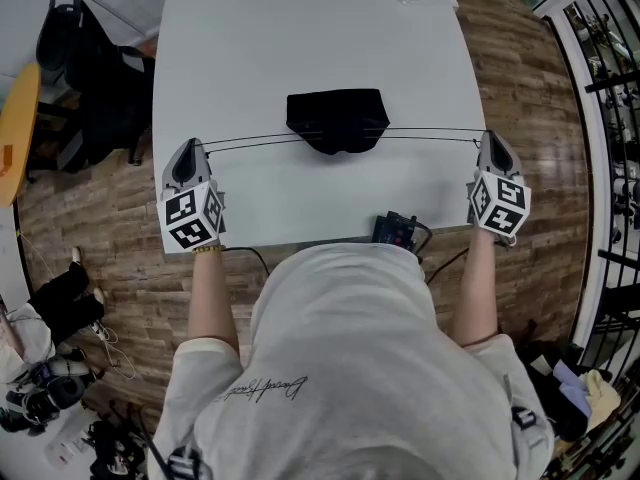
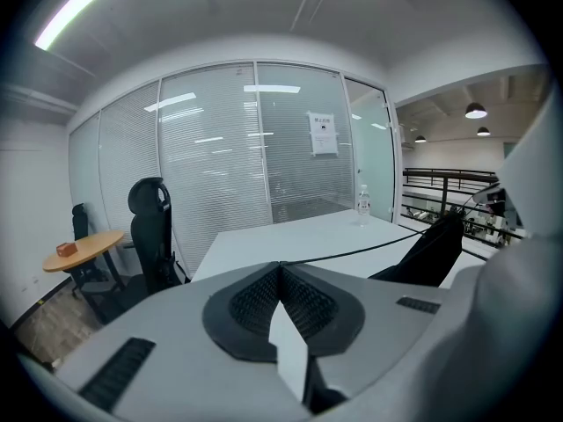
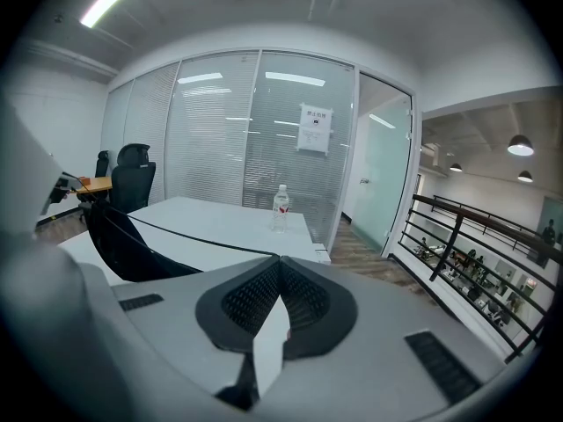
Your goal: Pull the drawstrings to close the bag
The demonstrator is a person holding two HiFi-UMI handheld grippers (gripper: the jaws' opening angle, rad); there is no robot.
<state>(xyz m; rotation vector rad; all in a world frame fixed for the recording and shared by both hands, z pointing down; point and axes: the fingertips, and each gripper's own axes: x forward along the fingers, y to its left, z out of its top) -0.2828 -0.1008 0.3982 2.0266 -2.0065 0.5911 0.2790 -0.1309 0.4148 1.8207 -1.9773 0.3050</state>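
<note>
Surface: white rectangular table [image 1: 300, 38], standing on brown wood-plank floor [image 1: 520, 98].
Room: glass partition walls with blinds [image 2: 220, 148] enclosing it; black office chair [image 2: 149, 227] sitting at the left; clear plastic water bottle [image 3: 280, 207] standing at the table's far edge.
Item: black fabric drawstring bag [image 1: 337, 120], lying mid-table (well apart from both grippers).
Thin black drawstrings [image 1: 250, 141] are stretching taut from it to either side.
Left gripper [image 2: 280, 266], at the near left corner, is pinching its jaws together on one cord end.
Right gripper [image 3: 280, 260], at the right edge, is clamping the other likewise.
</note>
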